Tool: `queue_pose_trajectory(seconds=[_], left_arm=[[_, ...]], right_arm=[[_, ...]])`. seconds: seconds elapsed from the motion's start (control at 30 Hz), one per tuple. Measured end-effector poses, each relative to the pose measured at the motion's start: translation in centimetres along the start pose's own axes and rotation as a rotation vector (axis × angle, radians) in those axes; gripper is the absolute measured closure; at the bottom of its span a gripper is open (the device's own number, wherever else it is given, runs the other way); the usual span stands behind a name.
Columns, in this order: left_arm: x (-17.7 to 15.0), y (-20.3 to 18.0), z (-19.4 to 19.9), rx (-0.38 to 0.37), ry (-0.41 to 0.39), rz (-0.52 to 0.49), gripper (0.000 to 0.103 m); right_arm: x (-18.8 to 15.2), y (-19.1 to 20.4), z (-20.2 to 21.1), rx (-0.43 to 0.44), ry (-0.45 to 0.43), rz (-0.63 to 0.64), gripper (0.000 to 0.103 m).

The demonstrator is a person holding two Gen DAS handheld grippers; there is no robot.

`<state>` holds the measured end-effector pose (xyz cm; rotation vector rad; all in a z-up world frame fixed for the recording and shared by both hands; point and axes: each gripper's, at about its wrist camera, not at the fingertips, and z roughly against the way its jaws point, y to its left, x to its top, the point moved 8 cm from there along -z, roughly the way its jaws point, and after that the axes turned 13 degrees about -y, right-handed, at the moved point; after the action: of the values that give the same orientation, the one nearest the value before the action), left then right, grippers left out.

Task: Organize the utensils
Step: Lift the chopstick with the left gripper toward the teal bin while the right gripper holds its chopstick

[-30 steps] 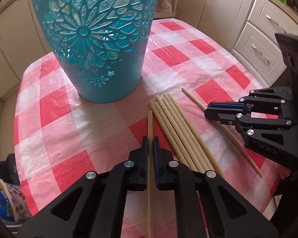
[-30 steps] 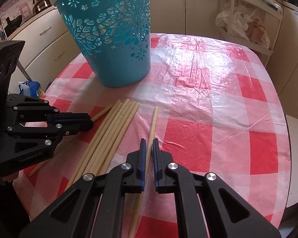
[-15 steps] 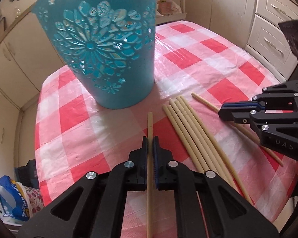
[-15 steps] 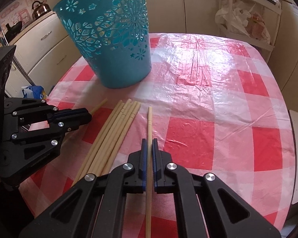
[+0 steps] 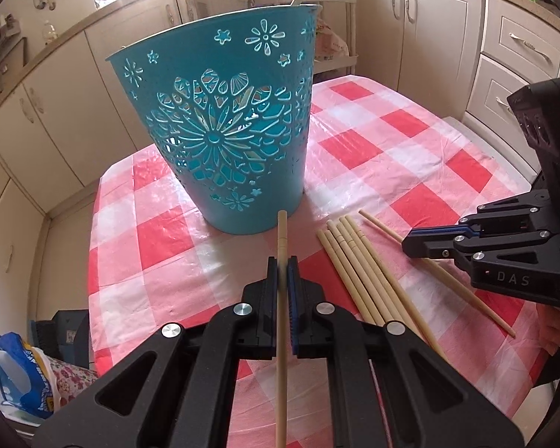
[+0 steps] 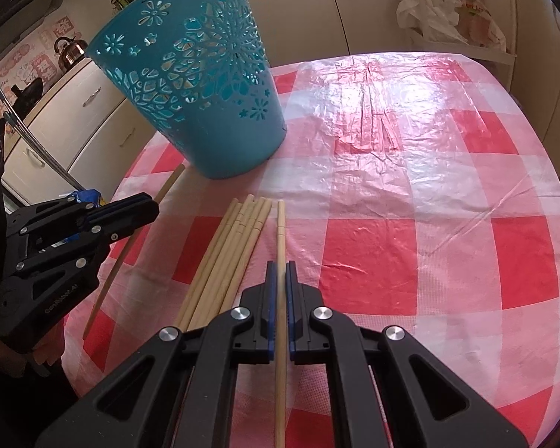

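A teal cut-out bin (image 5: 227, 130) stands on the red-checked table; it also shows in the right wrist view (image 6: 201, 86). My left gripper (image 5: 282, 261) is shut on one wooden chopstick (image 5: 282, 231), lifted in front of the bin. My right gripper (image 6: 278, 267) is shut on another chopstick (image 6: 280, 231), held above the table. A bundle of several chopsticks (image 5: 358, 265) lies on the table, also in the right wrist view (image 6: 231, 250). One loose chopstick (image 5: 440, 276) lies under the right gripper as the left wrist view shows it (image 5: 410, 242).
The table has a plastic-covered checked cloth (image 6: 410, 171). Cream kitchen cabinets (image 5: 444, 18) surround it. Bags (image 5: 22, 373) lie on the floor at the left. A rack with plastic bags (image 6: 448, 11) stands behind the table.
Both grippers have risen with their chopsticks, which now stand clear of the table. The bin's rim has come into the left wrist view.
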<state>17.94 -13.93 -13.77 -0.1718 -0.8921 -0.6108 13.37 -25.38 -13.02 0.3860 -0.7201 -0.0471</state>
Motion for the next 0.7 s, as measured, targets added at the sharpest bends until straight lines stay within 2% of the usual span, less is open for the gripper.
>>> queue_pose_trajectory(seconds=[0.17,0.27,0.33,0.53,0.63,0.7], left_arm=[[0.5,-0.2,0.2,-0.02,-0.02,0.019,0.098],[1.4,0.1,1.2,-0.082,-0.057,0.077,0.098],[2.7,0.6,2.7,-0.146,-0.109,0.123,0.098],[7.2,3.4,7.6,-0.254,-0.279,0.235,0.098],[10.3,5.6,9.2,-0.276,-0.366,0.317,0.098],[12.5,6.8,9.4,-0.256,-0.413,0.346,0.098]], right_arm=[[-0.1,-0.2,0.1,0.001,0.0,-0.005,0.097],[0.0,-0.2,0.0,0.002,-0.001,-0.009,0.097],[0.0,-0.2,0.0,0.002,-0.002,-0.011,0.097],[0.0,-0.3,0.0,0.007,-0.001,-0.021,0.097],[0.1,-0.4,0.0,0.012,-0.001,-0.03,0.097],[0.1,-0.4,0.0,0.013,-0.002,-0.033,0.097]])
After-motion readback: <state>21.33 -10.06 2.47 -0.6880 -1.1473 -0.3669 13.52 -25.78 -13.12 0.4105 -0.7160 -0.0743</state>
